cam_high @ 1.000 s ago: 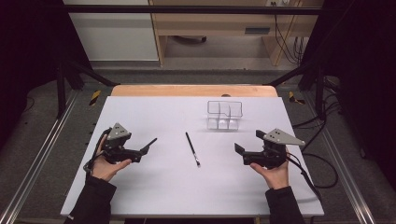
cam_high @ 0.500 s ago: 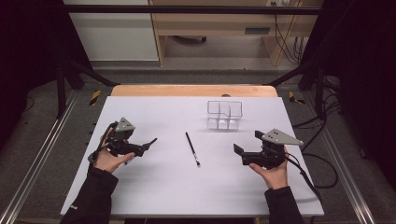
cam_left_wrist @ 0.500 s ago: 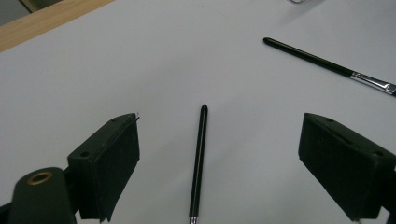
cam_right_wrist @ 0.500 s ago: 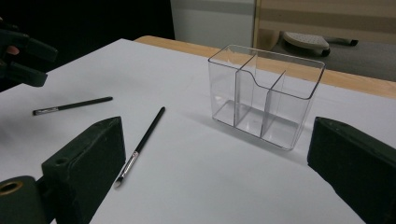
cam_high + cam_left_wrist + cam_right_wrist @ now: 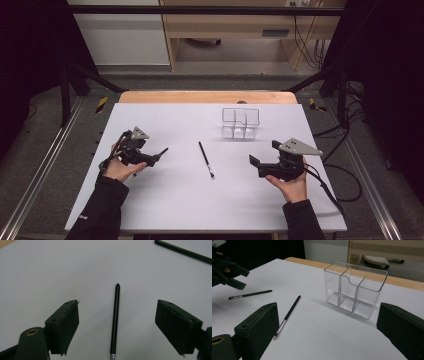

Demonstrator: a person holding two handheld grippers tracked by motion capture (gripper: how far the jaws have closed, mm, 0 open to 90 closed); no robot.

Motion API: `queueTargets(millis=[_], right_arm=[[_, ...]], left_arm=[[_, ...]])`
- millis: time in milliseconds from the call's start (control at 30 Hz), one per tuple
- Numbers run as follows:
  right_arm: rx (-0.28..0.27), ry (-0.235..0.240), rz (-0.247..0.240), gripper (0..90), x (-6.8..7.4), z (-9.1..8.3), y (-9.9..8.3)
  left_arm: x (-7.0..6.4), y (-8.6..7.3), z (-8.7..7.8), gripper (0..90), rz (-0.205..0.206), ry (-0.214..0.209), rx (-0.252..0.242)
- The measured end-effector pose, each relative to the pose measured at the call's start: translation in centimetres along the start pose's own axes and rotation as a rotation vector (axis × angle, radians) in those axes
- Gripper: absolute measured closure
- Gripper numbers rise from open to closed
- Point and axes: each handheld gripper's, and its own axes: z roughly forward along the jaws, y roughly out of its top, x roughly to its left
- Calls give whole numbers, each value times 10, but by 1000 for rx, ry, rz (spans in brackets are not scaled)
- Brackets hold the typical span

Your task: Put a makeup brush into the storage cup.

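Observation:
Two thin black brushes lie on the white table (image 5: 190,200). One brush (image 5: 205,159) (image 5: 288,311) (image 5: 182,251) rests in the middle. The other brush (image 5: 115,322) (image 5: 250,294) (image 5: 161,152) lies on the table between the jaws of my left gripper (image 5: 152,157) (image 5: 117,313) (image 5: 229,272), which stands open just above it, jaws apart on either side. A clear three-compartment organiser (image 5: 240,123) (image 5: 354,290) stands empty toward the back. My right gripper (image 5: 261,159) (image 5: 329,322) is open at the right, holding nothing, and points toward the organiser and the middle brush.
A wooden strip (image 5: 207,96) borders the table's far edge. Black frame legs and cables (image 5: 345,175) run along the right side. Metal rails (image 5: 30,185) flank the table on the floor.
My left gripper has edged forward and tipped down over the left brush. The right gripper, both brushes and the organiser have stayed put.

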Motion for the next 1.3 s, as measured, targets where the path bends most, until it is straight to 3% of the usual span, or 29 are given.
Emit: queueTargets(millis=[467,800,1300], right_arm=[[9,5,-3,46,0,2,-1],[9,6,0,45,0,2,-1],[13,9,1,45,1,2,-1]], left_arm=[[1,-5,20,405,45,-18,134],[3,-9,25,590,52,-38,178],[6,-13,28,731,40,-81,208]])
